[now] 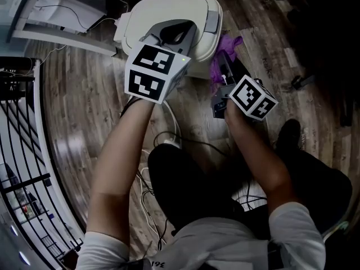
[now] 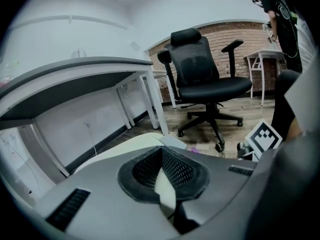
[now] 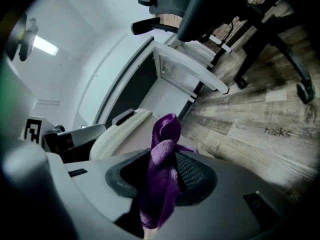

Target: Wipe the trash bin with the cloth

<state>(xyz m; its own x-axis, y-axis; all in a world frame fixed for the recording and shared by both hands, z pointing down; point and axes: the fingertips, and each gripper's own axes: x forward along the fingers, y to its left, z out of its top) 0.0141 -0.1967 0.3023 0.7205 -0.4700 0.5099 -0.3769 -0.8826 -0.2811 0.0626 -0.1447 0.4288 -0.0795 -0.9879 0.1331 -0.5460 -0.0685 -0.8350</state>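
Trash bin (image 1: 169, 13), one only, cream-white with its lid shut, stands on the floor straight ahead of me, next to the leg of a white desk (image 2: 75, 79). One cloth (image 3: 162, 174), purple, is bunched between the jaws of my right gripper (image 3: 165, 184), which are clamped on it, a fold sticking up past the tips. In the head view that cloth (image 1: 225, 49) sits just beside the bin's right edge, and I cannot tell whether it touches the bin. I have two grippers, each with one marker cube. My left gripper (image 1: 174, 35) is over the bin's lid with its jaws closed together. From its own view the lid (image 2: 125, 146) lies right under the tips, though contact is not clear to me. My right gripper (image 1: 224, 66) is lower right of the bin, above the floor. The floor (image 1: 84, 106) is grey-brown wood plank. One white cable (image 1: 171, 122) loops across it near my knees. Beyond the bin stands one black office chair (image 2: 207, 74) on casters, in front of a brick wall (image 2: 250, 39). One person (image 2: 280, 19) stands at the far right by a second small white table (image 2: 262, 54). A black metal railing (image 1: 22, 151) runs along my left side.
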